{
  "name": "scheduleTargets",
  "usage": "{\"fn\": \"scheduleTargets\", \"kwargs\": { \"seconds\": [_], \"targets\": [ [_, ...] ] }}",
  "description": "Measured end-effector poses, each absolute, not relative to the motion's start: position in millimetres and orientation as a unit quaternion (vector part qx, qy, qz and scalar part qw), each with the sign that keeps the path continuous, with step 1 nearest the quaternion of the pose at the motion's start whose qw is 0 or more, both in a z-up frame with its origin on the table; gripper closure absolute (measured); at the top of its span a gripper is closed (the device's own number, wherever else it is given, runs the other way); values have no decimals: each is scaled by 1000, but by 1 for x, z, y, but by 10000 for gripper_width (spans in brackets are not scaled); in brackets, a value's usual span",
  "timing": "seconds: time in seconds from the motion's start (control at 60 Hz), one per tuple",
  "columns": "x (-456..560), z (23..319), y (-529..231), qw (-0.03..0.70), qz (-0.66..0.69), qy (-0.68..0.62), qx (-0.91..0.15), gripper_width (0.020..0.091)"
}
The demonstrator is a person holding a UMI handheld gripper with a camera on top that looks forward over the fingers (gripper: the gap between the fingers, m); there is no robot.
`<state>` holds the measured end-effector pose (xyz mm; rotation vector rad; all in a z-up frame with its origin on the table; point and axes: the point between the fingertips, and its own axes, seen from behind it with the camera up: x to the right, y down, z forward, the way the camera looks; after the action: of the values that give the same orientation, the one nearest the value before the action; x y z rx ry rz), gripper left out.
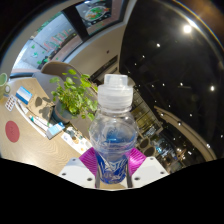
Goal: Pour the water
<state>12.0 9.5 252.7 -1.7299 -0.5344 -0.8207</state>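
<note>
The claw (112,166) is clenched on a bottle (113,135): its two fingers, each with a magenta pad (91,160), press against the bottle's lower body from either side. The bottle is clear plastic with a blue label (112,162) low on its body and a white cap (115,92) on top. The cap is on. The bottle stands upright between the fingers and rises well above them, leaning slightly toward the right at its top.

Beyond the bottle, to its left, a leafy green plant (75,96) shows just behind its shoulder. Further left lies a pale wooden tabletop (28,140) carrying a red disc (12,130) and a few small items too small to make out. To the right and above, a dark curved ceiling (175,70) spreads out, dotted with small lights (186,28).
</note>
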Motion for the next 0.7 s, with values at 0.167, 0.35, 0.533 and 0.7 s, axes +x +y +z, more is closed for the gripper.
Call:
{"fn": "scheduleTargets", "kwargs": {
  "seconds": [0.167,0.35,0.533,0.7],
  "targets": [
    [-125,290,25,507,-465,-376,-620,747],
    [-275,262,38,442,-537,-530,-485,749],
    [-368,211,47,345,-591,-638,-353,749],
    [-395,182,47,282,-609,-675,-307,751]
  ]
}}
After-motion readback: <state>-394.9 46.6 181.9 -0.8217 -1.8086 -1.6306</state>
